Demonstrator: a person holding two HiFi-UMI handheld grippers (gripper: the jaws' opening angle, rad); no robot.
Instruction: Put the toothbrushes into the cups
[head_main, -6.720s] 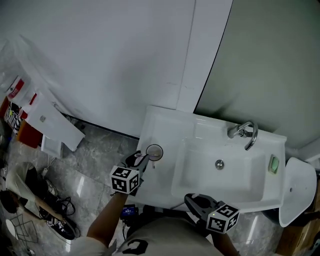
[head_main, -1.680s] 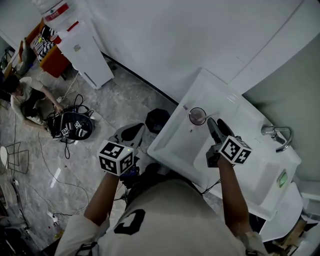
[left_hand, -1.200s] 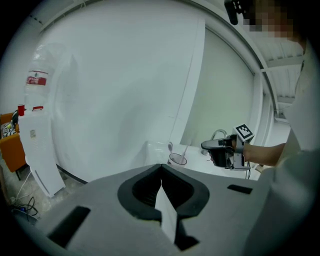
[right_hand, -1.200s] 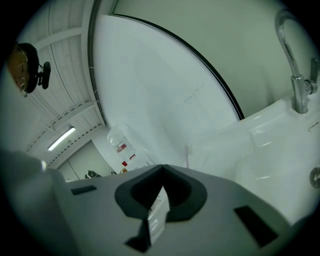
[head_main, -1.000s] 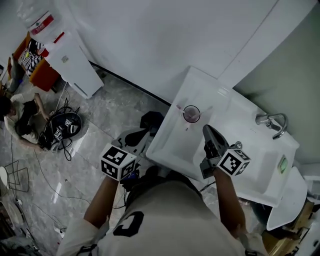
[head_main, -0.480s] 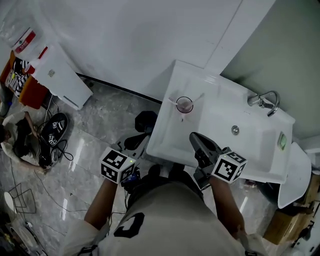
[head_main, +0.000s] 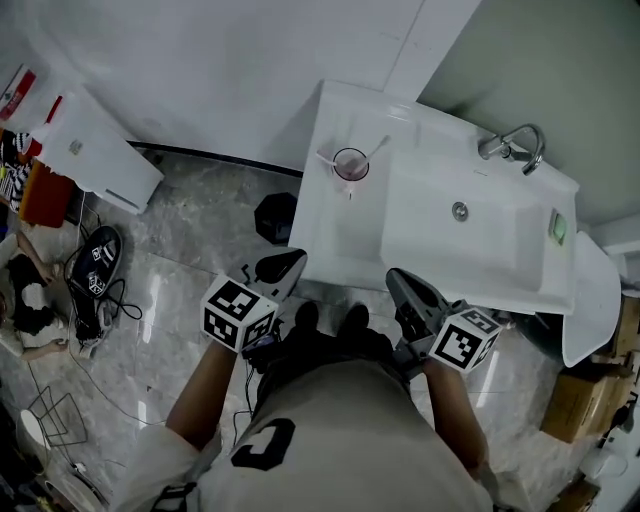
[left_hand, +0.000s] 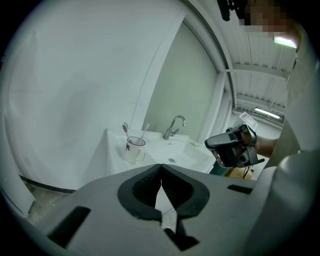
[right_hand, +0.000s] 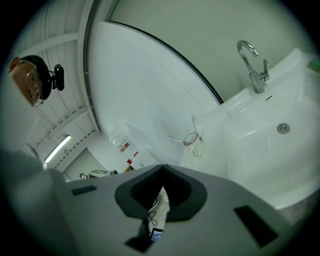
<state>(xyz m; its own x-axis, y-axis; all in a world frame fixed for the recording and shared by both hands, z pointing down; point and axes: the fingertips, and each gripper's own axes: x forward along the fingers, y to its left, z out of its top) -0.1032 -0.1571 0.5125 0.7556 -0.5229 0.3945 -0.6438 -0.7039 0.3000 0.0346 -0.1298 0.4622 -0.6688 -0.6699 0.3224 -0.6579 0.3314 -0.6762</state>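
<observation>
Plainly, both toothbrushes (head_main: 378, 148) stand in the clear, round cup (head_main: 350, 163), their slim pale handles leaning apart in a V. In the left gripper view the cup (left_hand: 134, 149) shows thin see-through walls with a small reddish mark. It sits on the flat left ledge of the sink (head_main: 340, 235), a glossy white rectangular block with a rounded basin and a small metal drain (head_main: 459, 211). A curved chrome tap (head_main: 515, 145) arches at the back rim.

The left gripper (head_main: 288, 262) and the right gripper (head_main: 400, 280) hang in front of the sink, well apart from the cup, above a polished grey veined floor (head_main: 190, 270). On each, the matt grey jaws are pressed together at the tips with nothing between them, their dark inner pads curving round a small hollow behind the tips.
</observation>
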